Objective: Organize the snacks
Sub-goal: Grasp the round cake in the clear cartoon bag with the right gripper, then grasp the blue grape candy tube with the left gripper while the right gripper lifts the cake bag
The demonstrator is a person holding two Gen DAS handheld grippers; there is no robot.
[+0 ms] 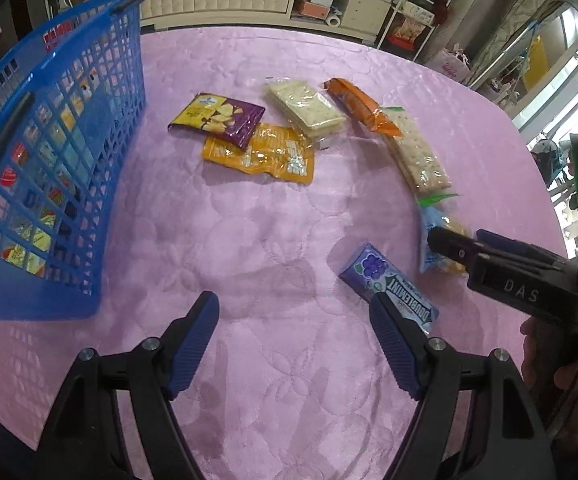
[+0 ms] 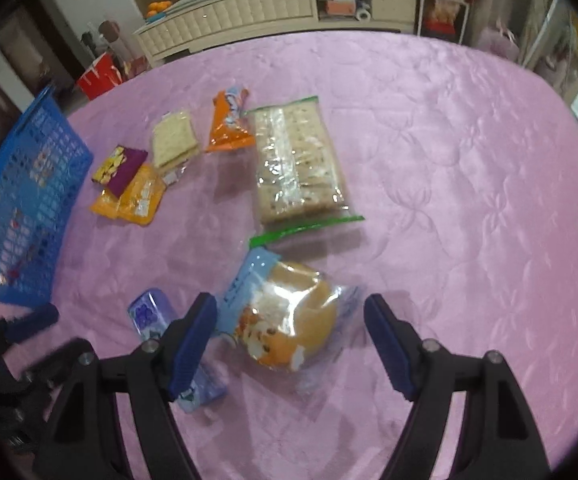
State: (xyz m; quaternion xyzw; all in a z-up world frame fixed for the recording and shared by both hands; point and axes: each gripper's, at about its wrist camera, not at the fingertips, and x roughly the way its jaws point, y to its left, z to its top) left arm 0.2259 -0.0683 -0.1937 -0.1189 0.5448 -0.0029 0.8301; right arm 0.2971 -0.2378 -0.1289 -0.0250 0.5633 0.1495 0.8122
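Loose snacks lie on the pink tablecloth. My left gripper hangs open over bare cloth, its right finger just above a purple Doublemint gum pack. My right gripper is open above a bun in a clear and blue bag, which lies between its fingers without touching the pads. The gum pack sits partly behind its left finger. From the left wrist view the right gripper covers part of the bun bag. A blue mesh basket with several snacks inside stands at the left.
Farther back lie a purple and yellow pack, an orange pack, a small cracker pack, an orange wrapper and a long cracker bag. A hand holds the right gripper. Cabinets stand beyond the table.
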